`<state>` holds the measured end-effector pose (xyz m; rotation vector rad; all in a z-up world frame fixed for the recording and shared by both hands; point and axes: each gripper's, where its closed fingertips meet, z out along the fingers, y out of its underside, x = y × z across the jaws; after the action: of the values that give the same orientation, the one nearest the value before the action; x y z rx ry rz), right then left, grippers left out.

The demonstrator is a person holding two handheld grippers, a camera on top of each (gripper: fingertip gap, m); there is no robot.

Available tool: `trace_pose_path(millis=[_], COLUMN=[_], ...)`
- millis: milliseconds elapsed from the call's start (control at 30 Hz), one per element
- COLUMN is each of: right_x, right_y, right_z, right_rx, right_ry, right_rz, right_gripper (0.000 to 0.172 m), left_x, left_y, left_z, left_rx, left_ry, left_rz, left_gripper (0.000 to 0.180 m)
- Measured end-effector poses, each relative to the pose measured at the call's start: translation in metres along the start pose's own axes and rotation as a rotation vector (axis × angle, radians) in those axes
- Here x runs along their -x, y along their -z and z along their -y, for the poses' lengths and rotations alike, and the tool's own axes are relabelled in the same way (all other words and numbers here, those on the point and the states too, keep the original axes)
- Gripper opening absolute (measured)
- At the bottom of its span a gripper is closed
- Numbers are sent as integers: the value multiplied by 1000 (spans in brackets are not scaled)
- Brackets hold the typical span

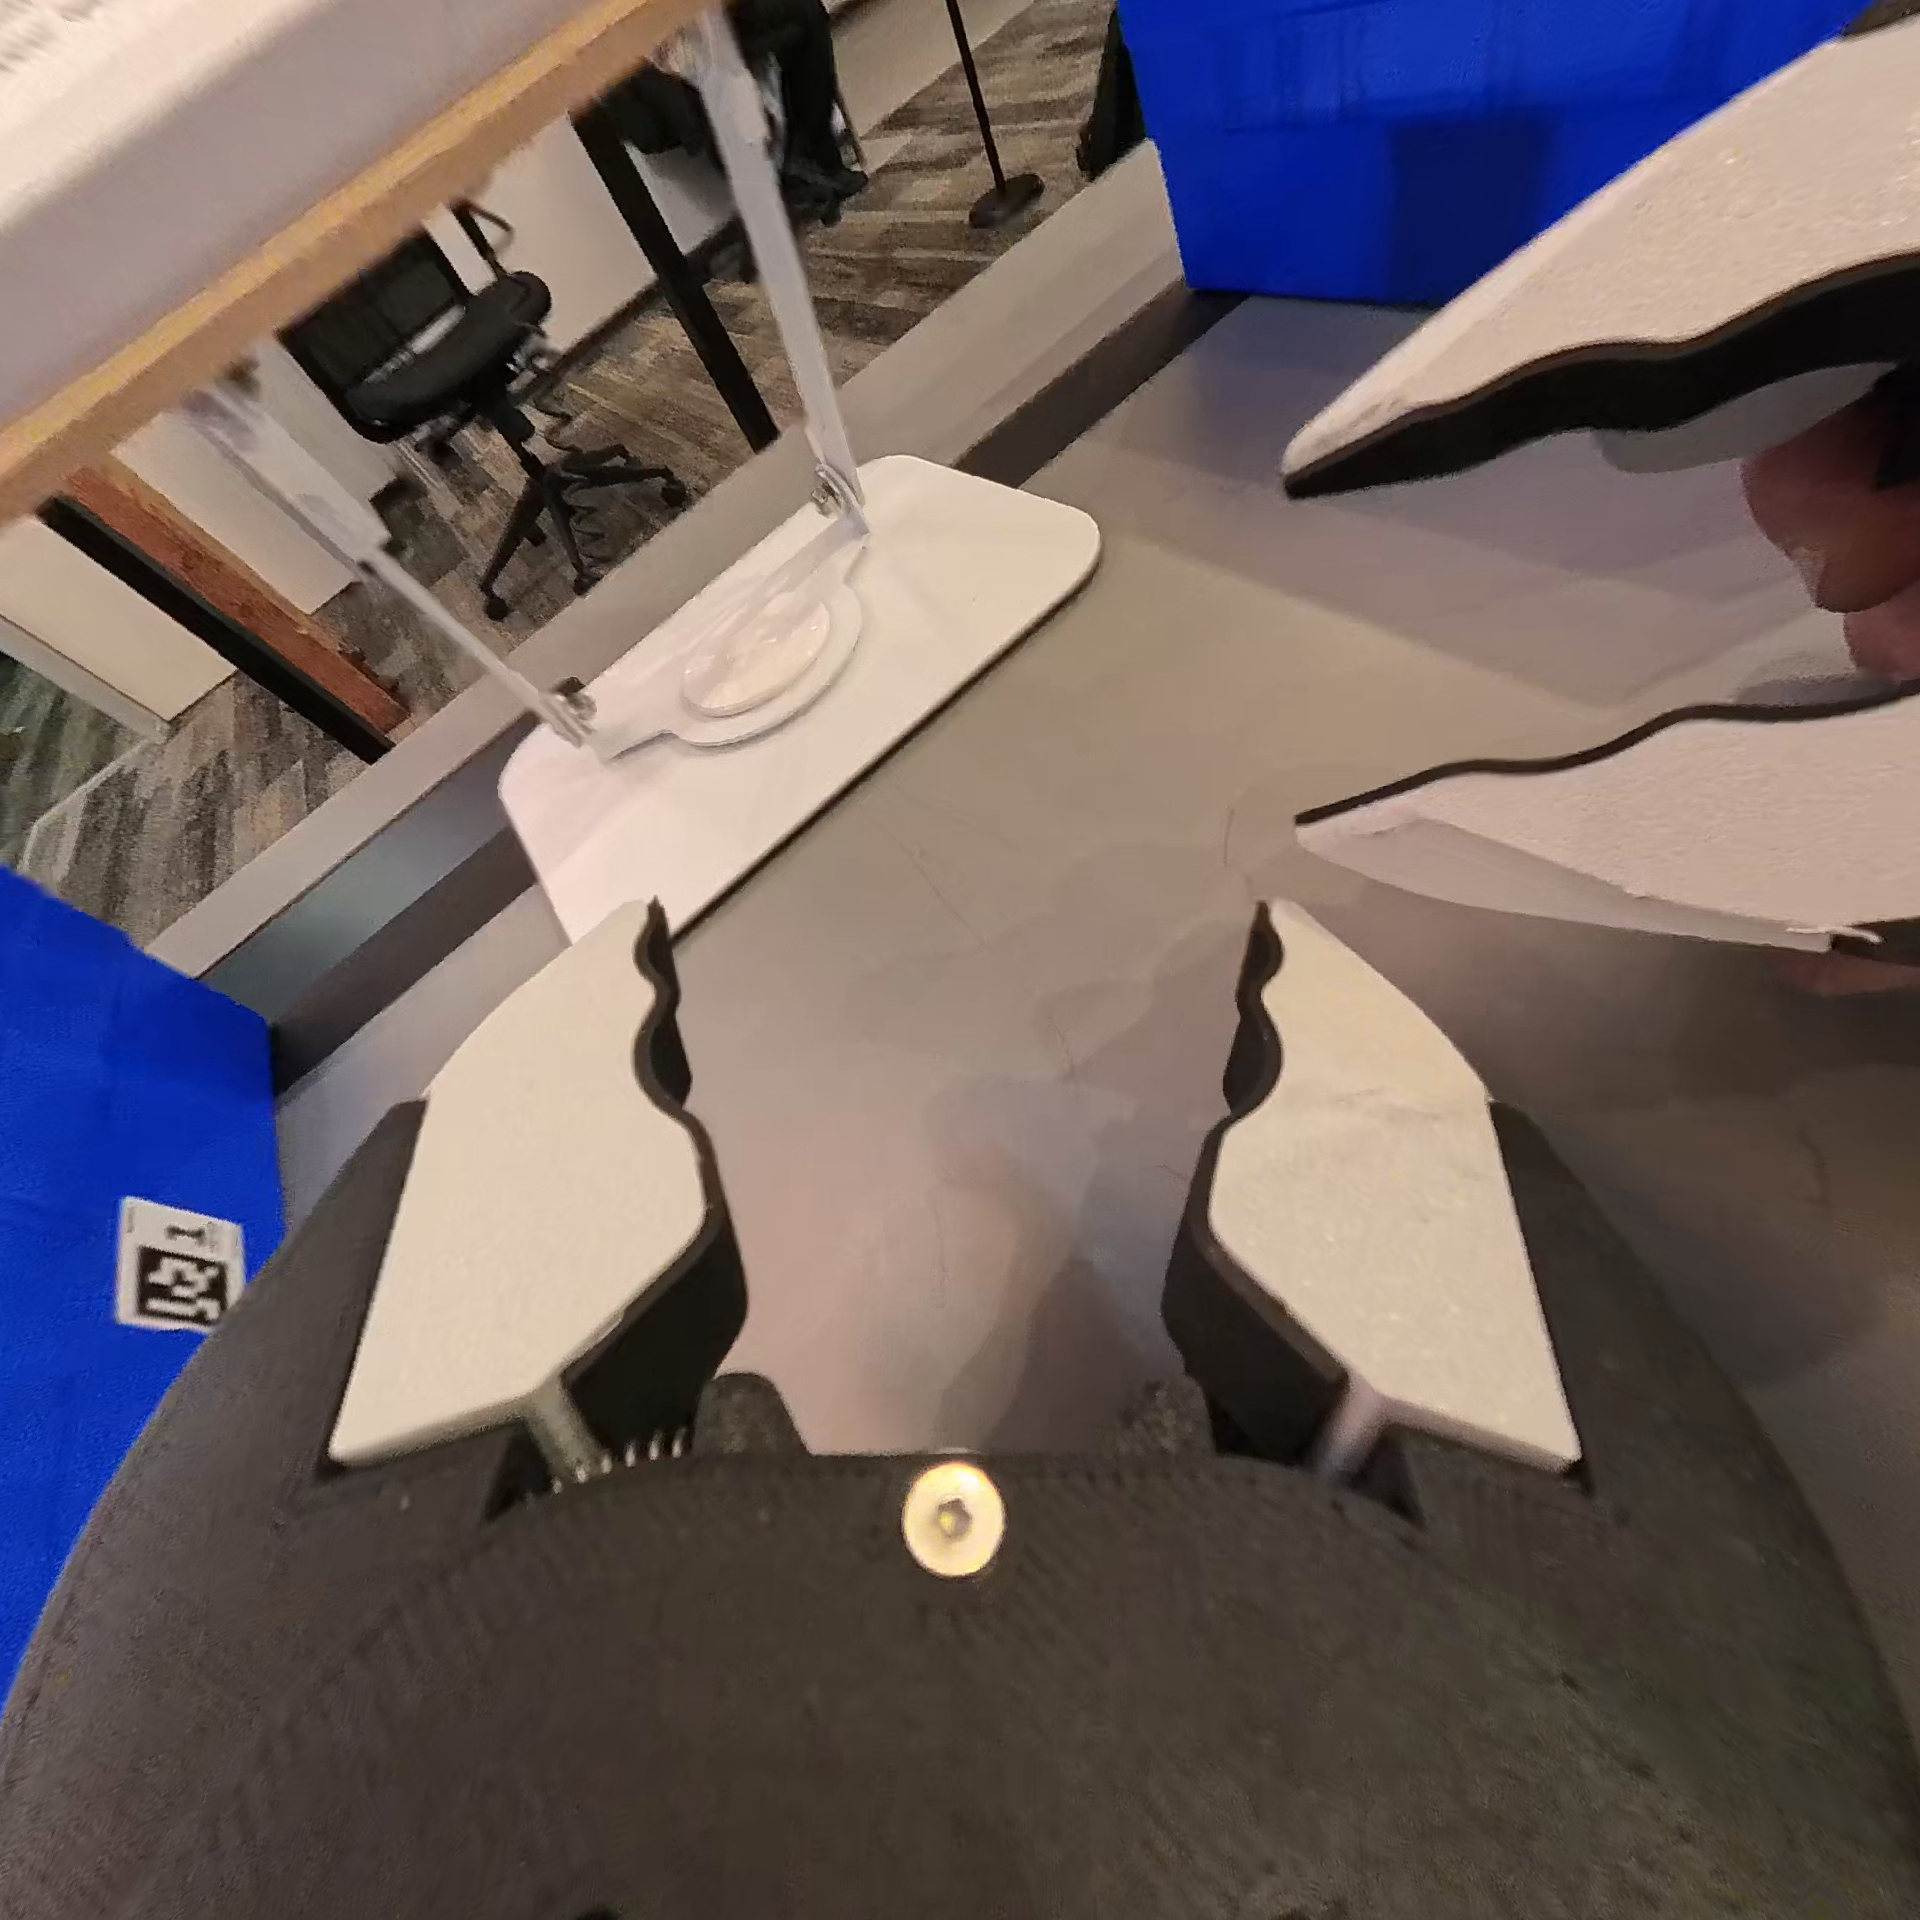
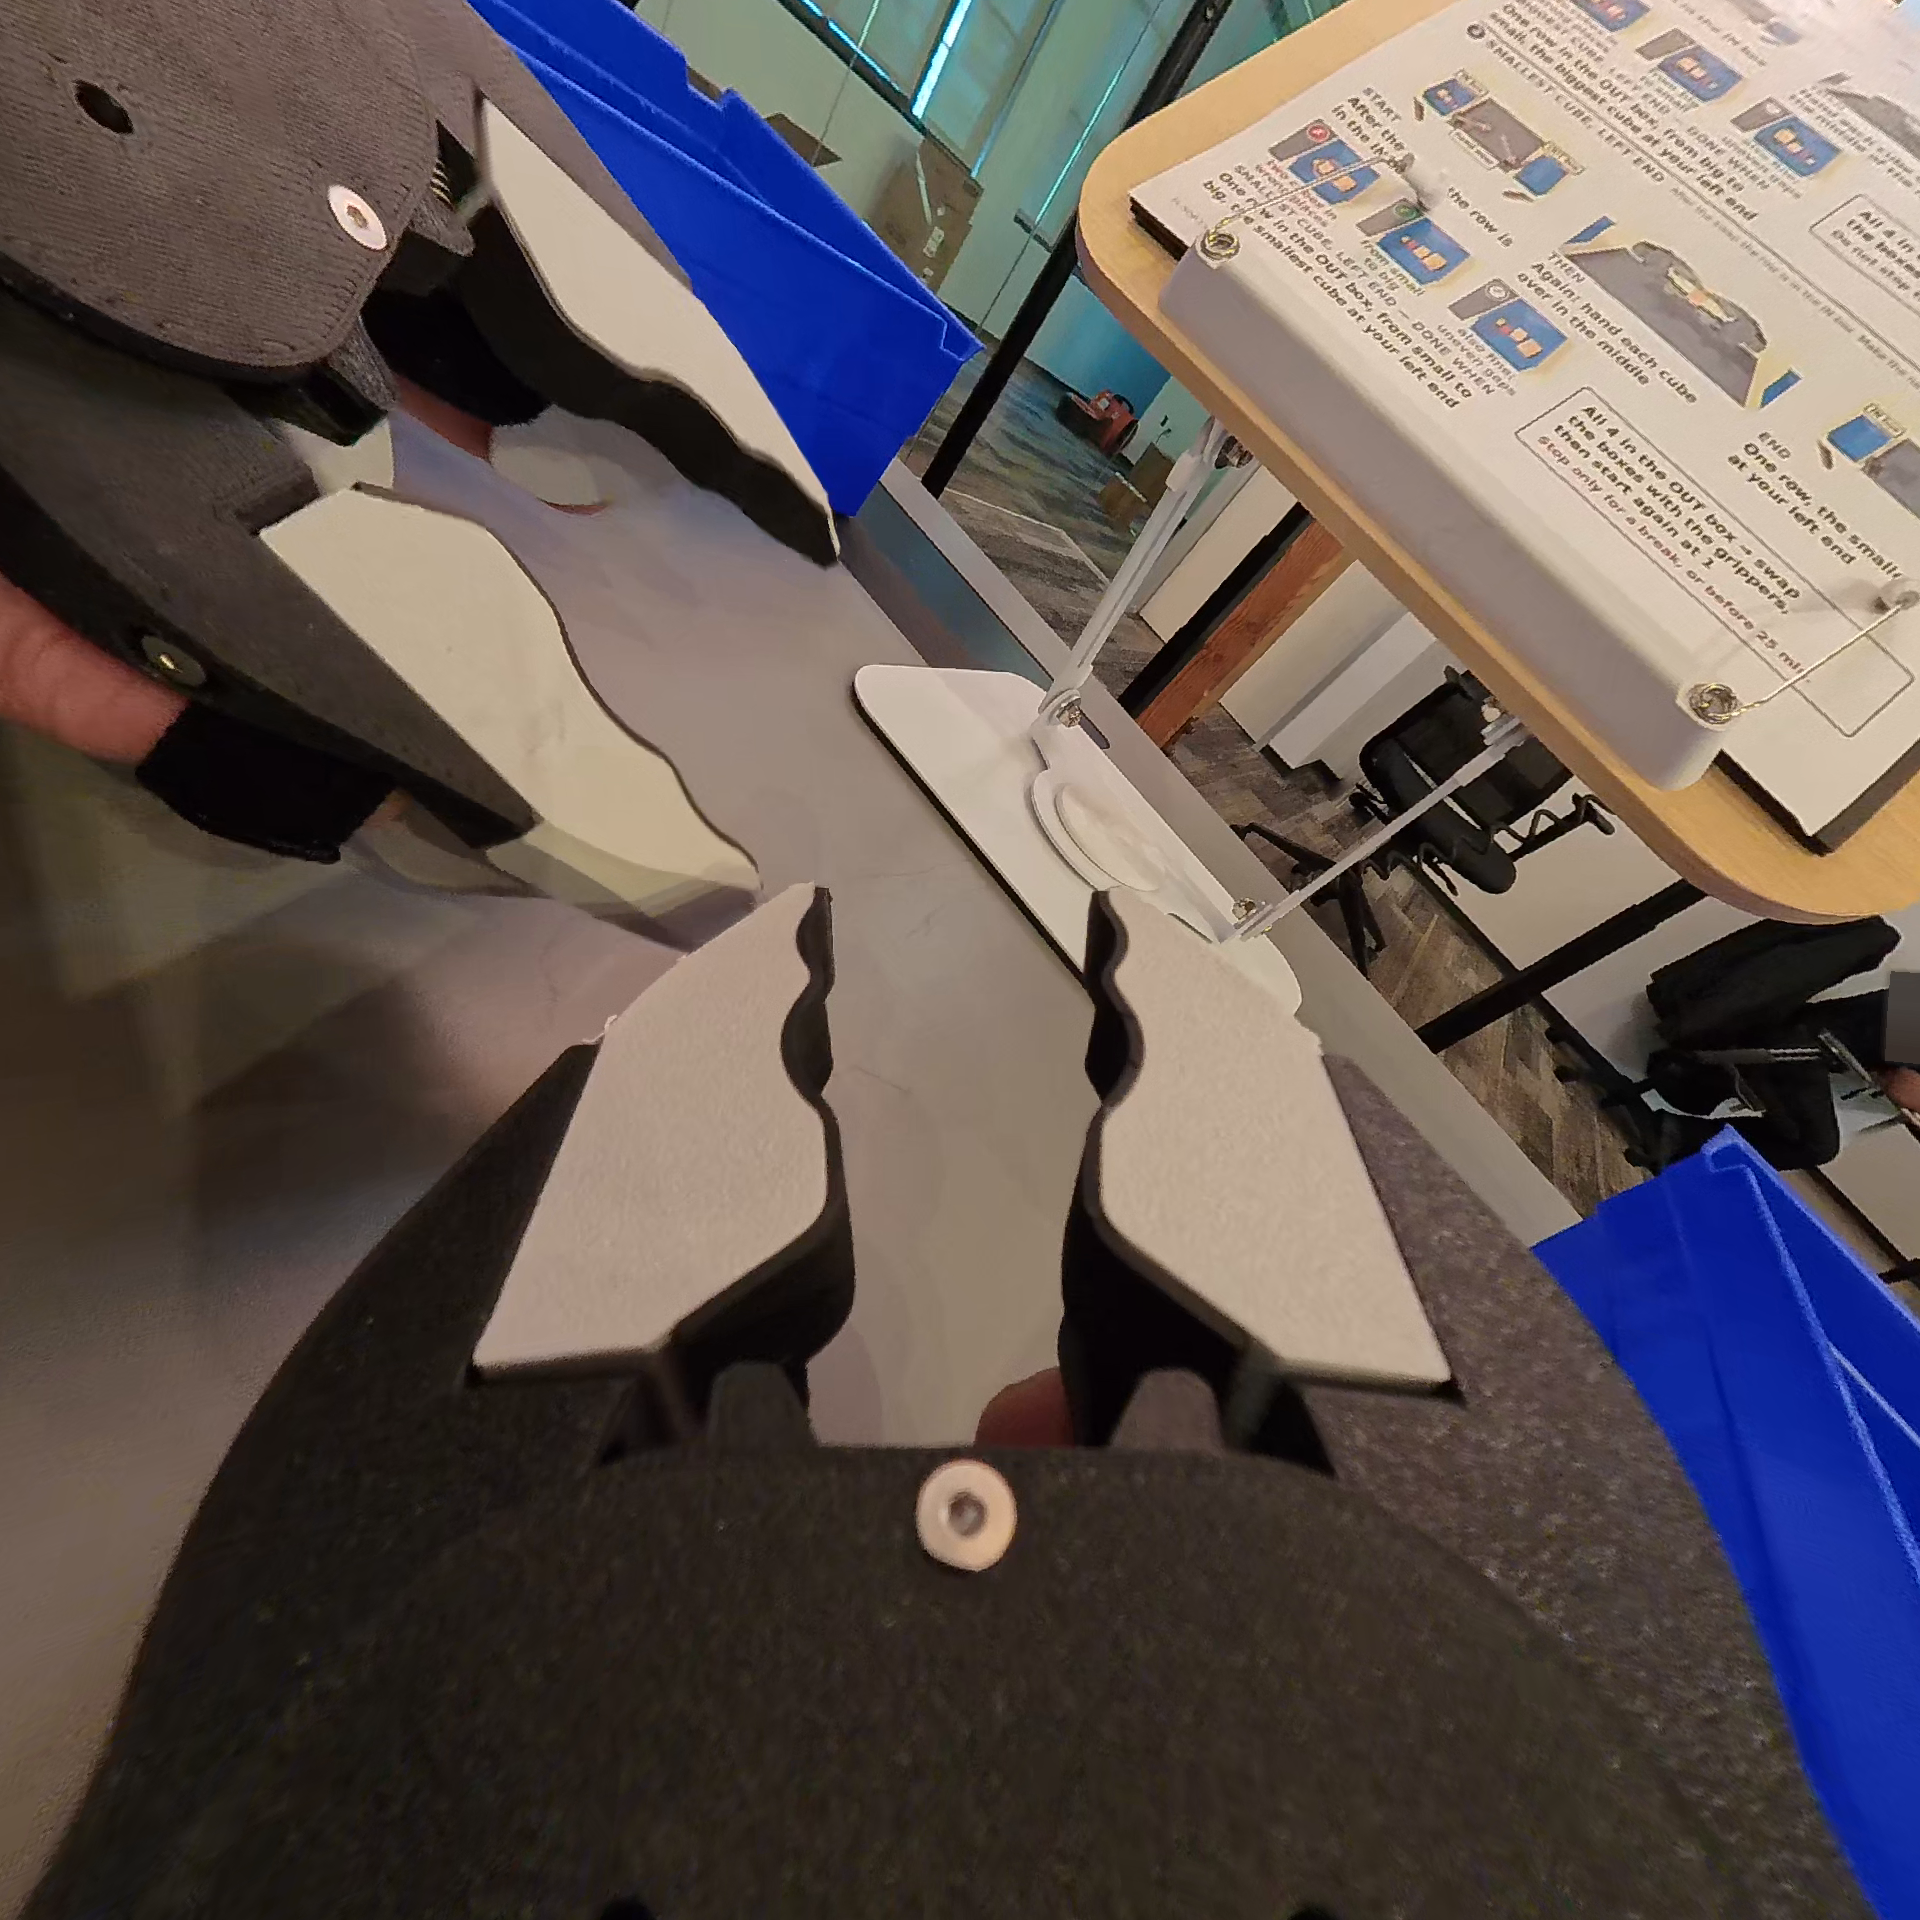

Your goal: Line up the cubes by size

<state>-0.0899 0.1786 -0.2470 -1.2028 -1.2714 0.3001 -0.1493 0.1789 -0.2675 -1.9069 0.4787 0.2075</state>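
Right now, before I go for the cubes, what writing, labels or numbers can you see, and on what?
Printed instruction sheet with small pictures, clipped to the tilted wooden board: several blocks of print, mostly sharp; I do not quote it.
White tag with a black code pattern, on the blue bin: a few characters, blurred, not quoted.
Nothing else in either view bears writing.

Past the grey tabletop [image 1: 1039,727] in front of you, the floor [image 1: 914,177] is patterned grey-brown carpet. A black office chair [image 1: 488,343] stands in the upper left of your left view, beside black table legs [image 1: 675,270]. In the upper middle of your right view, glass panes [image 2: 914,62] glow teal.
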Motion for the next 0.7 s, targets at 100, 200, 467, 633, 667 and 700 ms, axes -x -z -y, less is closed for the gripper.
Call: trace_pose_path(millis=[100, 200, 467, 633, 667, 700], right_x=[-5, -10, -73, -173, -195, -216], right_y=[2, 7, 76, 156, 171, 185], right_z=[5, 17, 74, 32, 15, -4], right_rx=[-28, -80, -190, -52, -17, 24], right_ry=[-6, 5, 31, 5, -22, -50], right_rz=[-25, -60, -242, -502, -555, -600], right_gripper=[48, 50, 50, 55, 56, 62], left_x=[13, 36, 171, 280, 296, 309], left_y=[8, 31, 176, 228, 231, 231], left_z=[12, 34, 74, -4, -25, -46], left_rx=[-68, -167, -385, -239, -196, -160], left_ry=[14, -15, 19, 193, 237, 289], left_rz=[57, 158, 587, 757, 770, 766], left_gripper=[108, 105, 106, 115, 117, 119])
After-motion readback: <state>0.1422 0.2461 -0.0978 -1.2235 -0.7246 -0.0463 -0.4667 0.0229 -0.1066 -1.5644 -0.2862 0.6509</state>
